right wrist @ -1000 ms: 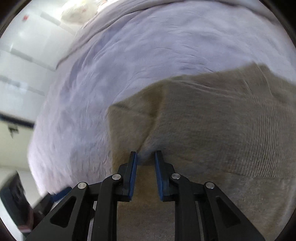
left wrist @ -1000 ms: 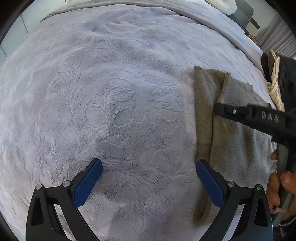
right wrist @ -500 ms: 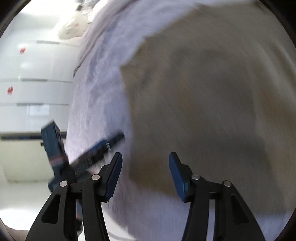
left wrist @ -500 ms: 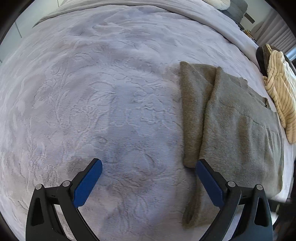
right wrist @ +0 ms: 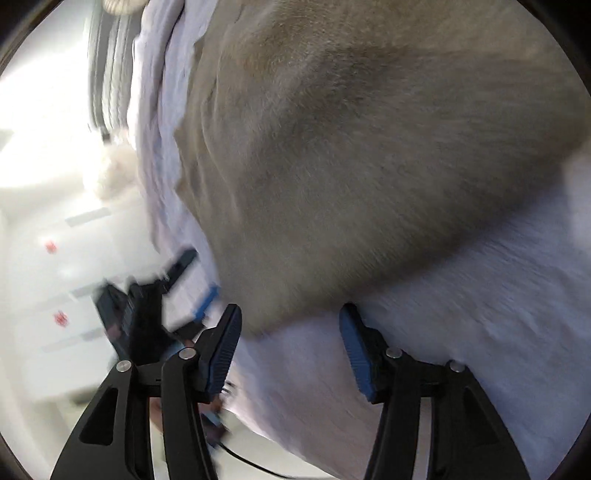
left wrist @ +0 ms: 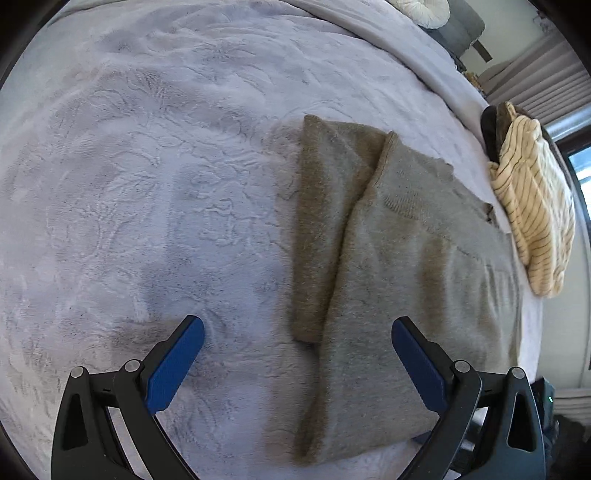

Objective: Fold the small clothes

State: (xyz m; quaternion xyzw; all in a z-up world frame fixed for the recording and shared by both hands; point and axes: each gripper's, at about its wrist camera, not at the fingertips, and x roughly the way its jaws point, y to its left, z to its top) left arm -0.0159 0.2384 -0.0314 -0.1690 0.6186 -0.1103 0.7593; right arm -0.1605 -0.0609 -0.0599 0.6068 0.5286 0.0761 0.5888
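Left gripper point(left wrist: 297, 354) gapes wide; right gripper point(right wrist: 290, 341) jaws (empty) just opening.

A soft, fluffy, pale purple blanket point(left wrist: 155, 192) covers the big bed. It has swirly patterns pressed into it. At the far end of the bed lies a round white cushion point(left wrist: 421, 11). Beside it is a grey chair point(left wrist: 461, 29). Grey curtains point(left wrist: 543, 77) hang on the far right side, next to a window point(left wrist: 583, 170). In the right wrist view, white cupboard doors point(right wrist: 44, 258) stand beside the bed. They have small red marks point(right wrist: 59, 317) on them. That picture is blurry.
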